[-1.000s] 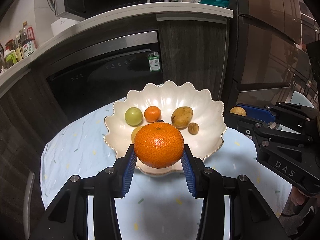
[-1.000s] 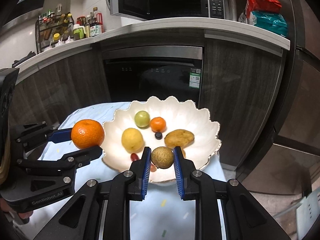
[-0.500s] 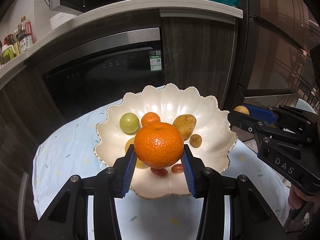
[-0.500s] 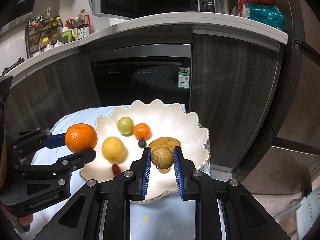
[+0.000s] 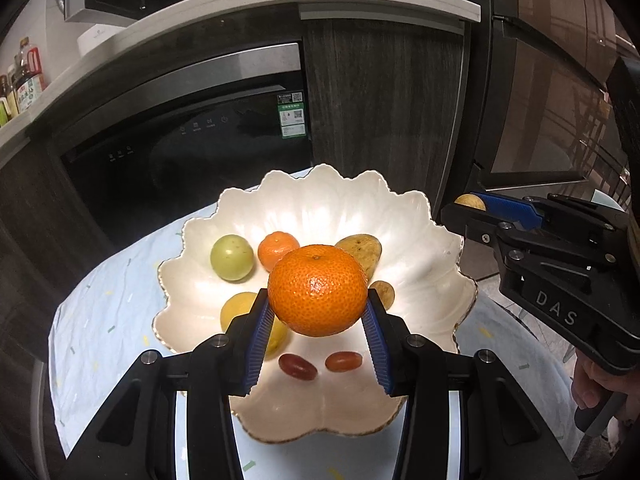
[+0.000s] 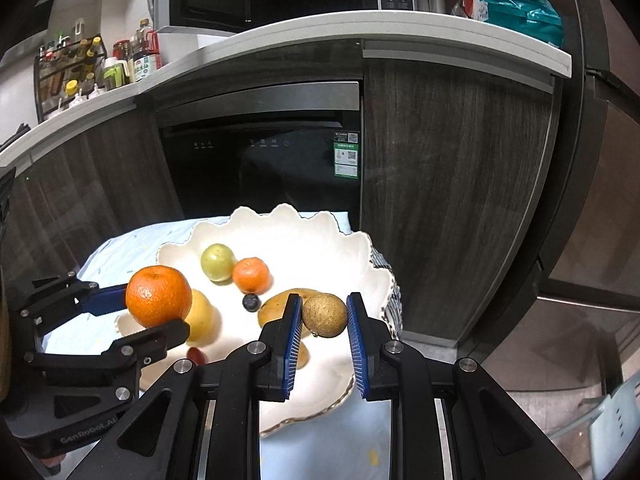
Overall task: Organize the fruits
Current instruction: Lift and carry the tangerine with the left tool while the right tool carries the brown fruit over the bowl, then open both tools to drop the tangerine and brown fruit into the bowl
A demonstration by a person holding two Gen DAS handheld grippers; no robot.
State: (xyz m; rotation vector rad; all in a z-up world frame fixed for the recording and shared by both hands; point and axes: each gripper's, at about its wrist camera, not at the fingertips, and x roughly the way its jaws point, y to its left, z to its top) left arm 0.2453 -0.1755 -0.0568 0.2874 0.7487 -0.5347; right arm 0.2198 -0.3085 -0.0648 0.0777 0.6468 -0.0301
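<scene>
In the left wrist view, the left gripper [image 5: 318, 312] was clamped on a large orange [image 5: 317, 290], held above the scalloped white bowl [image 5: 436, 240]. Already in the bowl lay a green fruit [image 5: 232, 257], a small tangerine [image 5: 277, 249], a yellow fruit [image 5: 236, 308] and two red grapes [image 5: 297, 367].

In the right wrist view, the right gripper [image 6: 324, 322] was clamped on a small brown fruit [image 6: 324, 315] over the bowl's right side, near a blueberry [image 6: 251, 302]. Most fruit seemed gathered; judging by this, only these two held pieces remained to be set down. The cloth-covered surface [image 6: 120, 244] showed no stray fruit.
</scene>
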